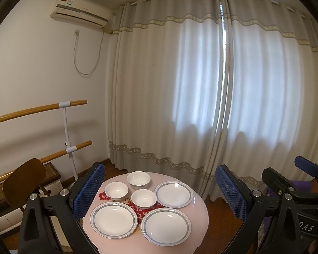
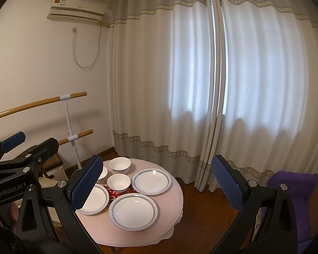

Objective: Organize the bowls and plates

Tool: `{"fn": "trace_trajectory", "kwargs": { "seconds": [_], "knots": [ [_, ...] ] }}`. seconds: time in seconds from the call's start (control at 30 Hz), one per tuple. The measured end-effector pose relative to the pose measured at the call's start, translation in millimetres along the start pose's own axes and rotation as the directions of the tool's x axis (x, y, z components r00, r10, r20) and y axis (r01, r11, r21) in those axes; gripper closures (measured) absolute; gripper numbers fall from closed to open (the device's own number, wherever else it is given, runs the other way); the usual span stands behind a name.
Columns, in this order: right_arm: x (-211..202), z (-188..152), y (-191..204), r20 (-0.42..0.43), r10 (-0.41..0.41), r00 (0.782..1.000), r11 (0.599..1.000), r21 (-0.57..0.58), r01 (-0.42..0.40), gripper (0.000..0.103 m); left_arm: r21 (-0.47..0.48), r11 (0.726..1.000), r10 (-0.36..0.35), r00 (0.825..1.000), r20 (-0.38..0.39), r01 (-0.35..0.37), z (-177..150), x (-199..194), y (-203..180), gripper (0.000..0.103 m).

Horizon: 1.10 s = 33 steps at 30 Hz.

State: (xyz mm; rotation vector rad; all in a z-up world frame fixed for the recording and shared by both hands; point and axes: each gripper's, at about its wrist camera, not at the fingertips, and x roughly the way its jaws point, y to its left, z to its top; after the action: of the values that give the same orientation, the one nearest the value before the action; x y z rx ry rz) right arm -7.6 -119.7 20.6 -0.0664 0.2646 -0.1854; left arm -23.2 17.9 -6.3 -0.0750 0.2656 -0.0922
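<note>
Three white plates with grey rims lie on a small round pink table [image 1: 199,216]: front left plate [image 1: 113,219], front right plate [image 1: 166,226], back right plate [image 1: 173,194]. Three white bowls stand behind them: far bowl [image 1: 138,180], left bowl [image 1: 116,191], middle bowl [image 1: 143,198]. My left gripper [image 1: 159,194] hangs open above and short of the table, nothing between its blue pads. In the right wrist view my right gripper [image 2: 156,184] is open too, over the same plates [image 2: 133,211] and bowls [image 2: 119,182]; its left finger hides part of one plate and one bowl.
A red patterned mat [image 1: 142,210] lies under the dishes. A wooden chair [image 1: 24,182] and wooden barre rails [image 1: 38,108] stand left of the table. Curtains [image 1: 180,84] hang behind it. A purple cloth [image 2: 290,182] sits at the right. The wooden floor [image 2: 201,207] surrounds the table.
</note>
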Motion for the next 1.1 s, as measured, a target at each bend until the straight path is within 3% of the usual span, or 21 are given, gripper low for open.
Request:
{"fn": "trace_trajectory", "kwargs": {
  "seconds": [0.57, 1.1],
  "knots": [
    [-4, -2, -2, 0.014, -0.035, 0.999, 0.999, 0.012, 0.034, 0.000, 0.011, 1.000, -0.009, 1.000, 0.002, 0.009, -6, 2, 5, 0.001],
    [1, 2, 8, 0.047, -0.018, 0.999, 1.000, 0.017, 0.018, 0.000, 0.025, 0.999, -0.020, 1.000, 0.004, 0.020, -3, 13, 15, 0.001]
  ]
}}
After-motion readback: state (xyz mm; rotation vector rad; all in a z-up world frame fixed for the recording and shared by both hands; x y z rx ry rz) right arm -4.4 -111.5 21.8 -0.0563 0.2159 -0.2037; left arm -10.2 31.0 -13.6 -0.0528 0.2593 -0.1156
